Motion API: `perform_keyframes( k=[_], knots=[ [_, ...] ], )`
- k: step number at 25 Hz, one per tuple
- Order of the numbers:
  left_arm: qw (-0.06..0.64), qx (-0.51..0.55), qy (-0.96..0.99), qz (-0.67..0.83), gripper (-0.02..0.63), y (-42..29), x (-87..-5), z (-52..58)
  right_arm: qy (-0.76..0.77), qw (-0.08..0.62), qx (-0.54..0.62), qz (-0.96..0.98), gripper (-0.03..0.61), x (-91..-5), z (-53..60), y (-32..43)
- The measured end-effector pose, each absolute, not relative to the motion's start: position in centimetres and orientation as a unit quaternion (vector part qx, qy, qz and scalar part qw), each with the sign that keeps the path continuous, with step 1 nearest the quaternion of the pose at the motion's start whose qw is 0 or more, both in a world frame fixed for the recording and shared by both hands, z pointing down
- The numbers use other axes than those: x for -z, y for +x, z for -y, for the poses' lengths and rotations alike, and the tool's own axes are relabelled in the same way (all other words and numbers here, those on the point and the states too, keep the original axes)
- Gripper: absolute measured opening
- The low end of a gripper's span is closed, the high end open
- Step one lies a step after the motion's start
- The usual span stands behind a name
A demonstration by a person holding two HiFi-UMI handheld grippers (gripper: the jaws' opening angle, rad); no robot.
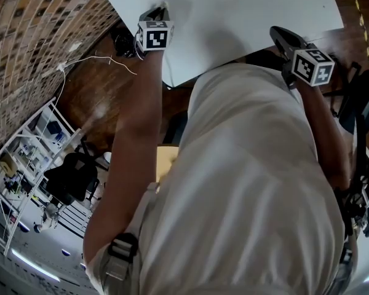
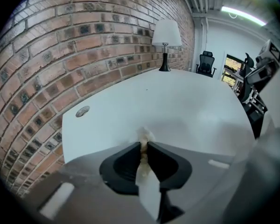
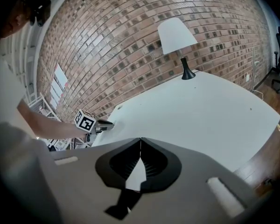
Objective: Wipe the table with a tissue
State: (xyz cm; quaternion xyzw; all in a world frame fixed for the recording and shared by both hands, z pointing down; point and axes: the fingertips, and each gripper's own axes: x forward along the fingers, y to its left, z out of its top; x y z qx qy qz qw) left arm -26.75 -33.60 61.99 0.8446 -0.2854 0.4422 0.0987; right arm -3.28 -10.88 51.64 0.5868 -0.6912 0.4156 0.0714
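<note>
Tissue (image 2: 143,138) pinched in left gripper (image 2: 143,147), jaws clamped on it, low over white table (image 2: 186,106) near its edge, at 11 o'clock in head view. Right gripper (image 3: 140,143) at 1 o'clock there, jaws together on nothing. Lamp (image 2: 166,34) at 12 o'clock across table.

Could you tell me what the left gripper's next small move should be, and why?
Probably sweep the tissue forward across the table: the left gripper is shut on it near the table's edge, and most of the top lies ahead.
</note>
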Motion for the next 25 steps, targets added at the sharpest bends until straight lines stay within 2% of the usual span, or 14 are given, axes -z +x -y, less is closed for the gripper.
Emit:
perform_keyframes(
  k=[5, 13, 19, 25],
  knots=[
    [0.141, -0.410, 0.860, 0.269, 0.054, -24.2, -61.9, 29.6, 0.574, 0.076, -0.410, 0.705, 0.009, -51.4, 11.5, -4.3],
    [0.296, -0.314, 0.882, 0.187, 0.060, -19.6, -59.8, 23.4, 0.562, 0.074, -0.397, 0.722, 0.009, -50.9, 13.8, -5.5],
    [0.326, -0.281, 0.875, 0.224, 0.061, -21.3, -59.5, 22.2, 0.551, 0.072, -0.407, 0.725, 0.009, -51.9, 13.7, -5.7],
    [0.315, -0.276, 0.870, 0.261, 0.063, -22.9, -59.3, 22.3, 0.534, 0.064, -0.413, 0.735, 0.009, -52.7, 14.5, -5.4]
  ],
)
